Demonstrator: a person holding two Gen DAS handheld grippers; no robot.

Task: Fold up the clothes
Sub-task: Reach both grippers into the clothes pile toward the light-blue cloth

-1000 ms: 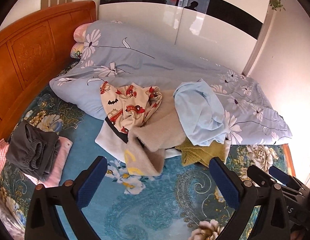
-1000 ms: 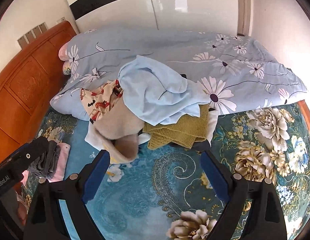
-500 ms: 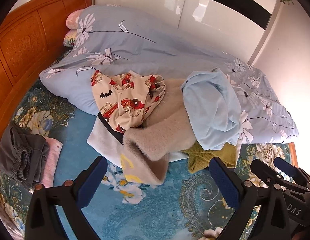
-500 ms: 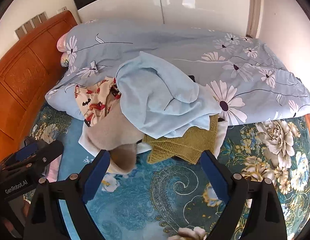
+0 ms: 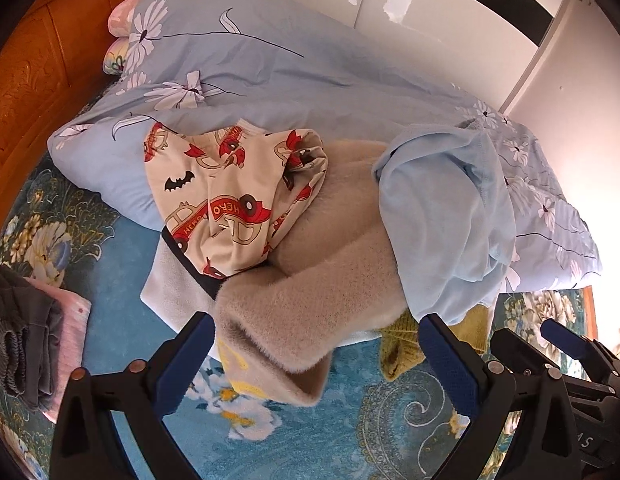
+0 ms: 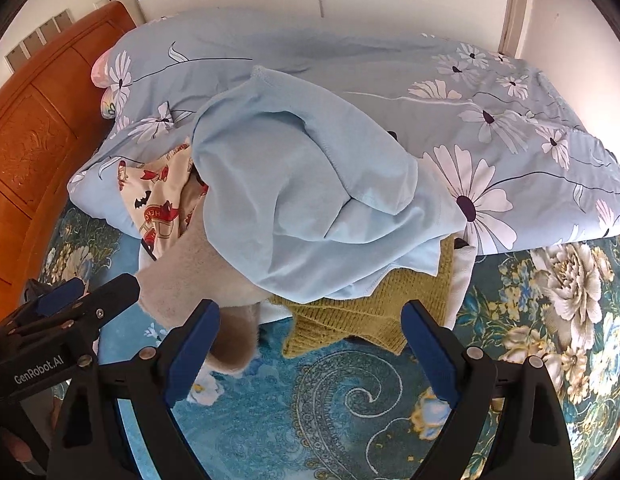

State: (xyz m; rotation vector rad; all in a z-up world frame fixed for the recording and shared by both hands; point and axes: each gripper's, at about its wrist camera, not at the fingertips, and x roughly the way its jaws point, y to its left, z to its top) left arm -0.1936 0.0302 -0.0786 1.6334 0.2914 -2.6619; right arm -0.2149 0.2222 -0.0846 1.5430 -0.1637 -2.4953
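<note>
Beige garment [image 5: 310, 312] looked fuzzy plush, mustard sweater [image 6: 374, 304] coarse knit, light blue top [image 6: 310, 208] smooth matt jersey, headboard [image 6: 34, 128] glossy carved wood, wardrobe doors [image 5: 430, 20] glossy white.

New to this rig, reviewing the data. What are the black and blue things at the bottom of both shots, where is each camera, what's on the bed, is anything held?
No robot arm here: a person carries one handheld pair of tongs in each hand, and a fisheye camera on each looks forward along its two fingers. The black arms with blue pads at the bottom of each picture are those fingers.

The left view shows the left tongs, with the right tool at the lower right edge. The right view shows the right tongs, with the left tool at the lower left.

On the bed: a pile of unfolded clothes, namely a cartoon-print garment, a fuzzy beige garment, a light blue garment and a mustard knit, lying against a floral duvet. Folded items sit at the left.

Both tongs are open; nothing is held.
</note>
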